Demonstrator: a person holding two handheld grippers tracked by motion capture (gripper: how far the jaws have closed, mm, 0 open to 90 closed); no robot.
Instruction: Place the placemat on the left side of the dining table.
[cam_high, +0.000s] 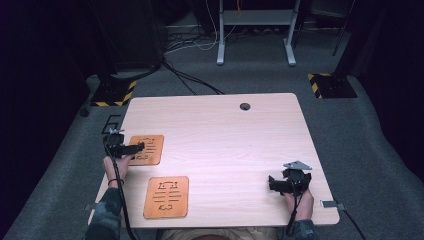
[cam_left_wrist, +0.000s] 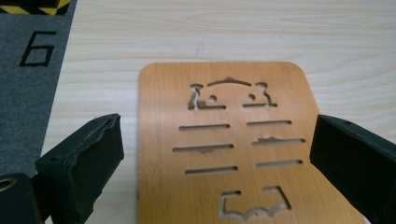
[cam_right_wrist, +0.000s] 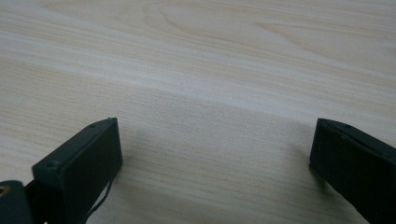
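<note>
high view: left gripper over the far mat; near mat lies closer to the person. left gripper view: jaws wide astride the mat, probably not yet gripped. right gripper view: right gripper wide, idle over bare table.

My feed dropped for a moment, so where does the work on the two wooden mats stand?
Nothing looks done yet: both mats lie flat and apart on the table. In hand: the left tool, open, straddles the far mat without gripping it. The near mat lies untouched. The right tool is open over bare wood. Gripping and moving a mat is still left.
</note>
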